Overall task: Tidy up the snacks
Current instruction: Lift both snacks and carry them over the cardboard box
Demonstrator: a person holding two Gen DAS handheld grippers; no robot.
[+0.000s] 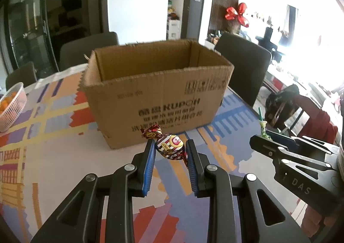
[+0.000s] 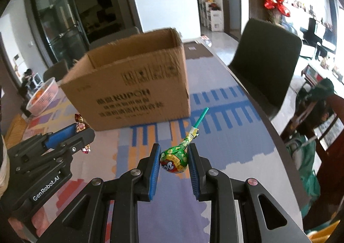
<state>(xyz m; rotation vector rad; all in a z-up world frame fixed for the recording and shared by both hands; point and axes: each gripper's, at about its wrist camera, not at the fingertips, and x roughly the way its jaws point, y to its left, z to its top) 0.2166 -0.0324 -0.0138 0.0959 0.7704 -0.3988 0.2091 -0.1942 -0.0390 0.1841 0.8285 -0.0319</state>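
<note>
An open cardboard box (image 1: 154, 90) stands on the patterned tablecloth; it also shows in the right wrist view (image 2: 133, 85). My left gripper (image 1: 169, 148) is shut on a wrapped chocolate candy (image 1: 168, 146), held above the table just short of the box's near wall. My right gripper (image 2: 174, 157) is shut on a green-wrapped lollipop (image 2: 174, 158), its teal stick pointing up toward the box. The right gripper shows at the right of the left wrist view (image 1: 266, 137), and the left gripper with the candy (image 2: 80, 126) shows at the left of the right wrist view.
A pink basket (image 1: 13, 107) with orange snacks sits at the table's left edge. Dark chairs (image 1: 243, 70) stand behind and to the right of the box. The table's right edge (image 2: 258, 113) curves close by, with bags on chairs beyond it.
</note>
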